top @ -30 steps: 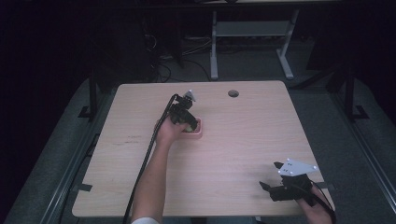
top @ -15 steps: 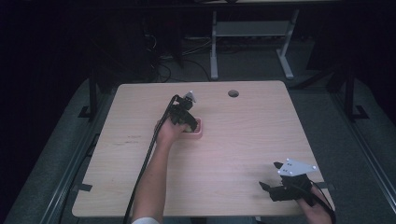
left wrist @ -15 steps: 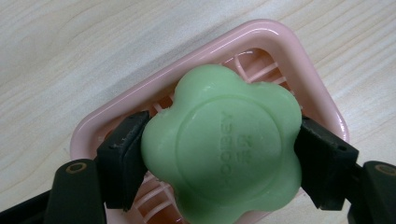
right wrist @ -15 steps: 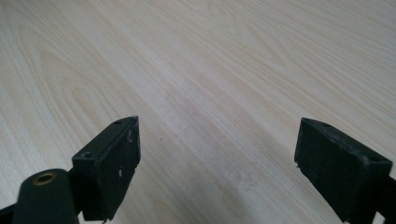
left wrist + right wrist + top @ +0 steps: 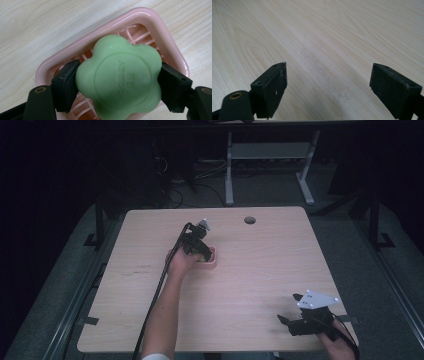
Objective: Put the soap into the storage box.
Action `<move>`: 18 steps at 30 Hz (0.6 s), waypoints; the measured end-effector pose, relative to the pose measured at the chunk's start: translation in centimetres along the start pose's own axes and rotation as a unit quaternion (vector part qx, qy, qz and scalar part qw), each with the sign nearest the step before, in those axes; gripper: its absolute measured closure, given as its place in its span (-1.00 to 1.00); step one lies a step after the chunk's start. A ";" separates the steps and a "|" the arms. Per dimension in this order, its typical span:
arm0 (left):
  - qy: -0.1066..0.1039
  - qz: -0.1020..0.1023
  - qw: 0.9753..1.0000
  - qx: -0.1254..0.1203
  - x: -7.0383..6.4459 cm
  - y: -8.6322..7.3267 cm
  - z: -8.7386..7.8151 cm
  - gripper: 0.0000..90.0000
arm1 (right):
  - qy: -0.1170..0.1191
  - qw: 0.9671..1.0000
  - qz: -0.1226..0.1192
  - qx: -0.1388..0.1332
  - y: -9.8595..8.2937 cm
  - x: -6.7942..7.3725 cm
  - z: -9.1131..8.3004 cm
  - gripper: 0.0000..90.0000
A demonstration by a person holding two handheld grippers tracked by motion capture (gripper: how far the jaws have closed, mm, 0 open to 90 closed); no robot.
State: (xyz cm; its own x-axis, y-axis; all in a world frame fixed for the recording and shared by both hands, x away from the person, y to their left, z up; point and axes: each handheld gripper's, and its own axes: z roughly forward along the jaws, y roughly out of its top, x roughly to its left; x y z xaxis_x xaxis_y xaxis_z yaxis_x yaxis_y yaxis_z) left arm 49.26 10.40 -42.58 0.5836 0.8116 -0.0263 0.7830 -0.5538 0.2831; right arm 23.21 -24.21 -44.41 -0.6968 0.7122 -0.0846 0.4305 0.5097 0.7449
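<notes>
We start at the green flower-shaped soap (image 5: 118,78), which sits over the pink soap dish (image 5: 150,18) near the middle of the wooden table (image 5: 240,285). The left gripper (image 5: 117,85) clamps it from 2 sides, 1 black pad on each flank of the bar, so the tool is closed on the soap; we cannot tell whether the bar rests on the dish's slats or hangs just above them. In the high view the left gripper (image 5: 199,245) stands over the dish (image 5: 212,258) with the hand (image 5: 181,261) behind it.

Our worry is the grip itself: the pads meet rounded lobes, not flat faces, so the slick bar could twist or squirt out if we squeeze harder or tilt. A skewed lift or release might also catch the rim and drag the light dish.

The right gripper (image 5: 328,82) waits wide apart, holding nothing, near the table's right front corner (image 5: 305,320), well apart from the dish
</notes>
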 end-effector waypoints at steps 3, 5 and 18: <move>0.003 0.000 1.000 -0.001 -0.1 0.0 0.0 -0.43 | 0.000 1.000 -0.001 0.000 0.0 0.0 0.0 -0.69; 0.007 0.003 1.000 0.000 -0.2 0.0 -0.1 -0.43 | -0.001 1.000 -0.001 0.001 0.0 0.0 0.0 -0.69; 0.007 0.006 1.000 -0.002 -0.2 -0.1 -0.3 -0.46 | 0.000 1.000 -0.004 0.001 0.0 0.0 0.1 -0.69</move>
State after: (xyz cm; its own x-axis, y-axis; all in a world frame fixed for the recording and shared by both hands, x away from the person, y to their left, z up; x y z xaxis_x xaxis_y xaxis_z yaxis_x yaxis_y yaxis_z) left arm 49.01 10.30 -42.28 0.5891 0.8080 -0.0097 0.7758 -0.5621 0.2866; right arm 23.23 -24.16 -44.45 -0.6997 0.7086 -0.0911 0.4266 0.5167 0.7423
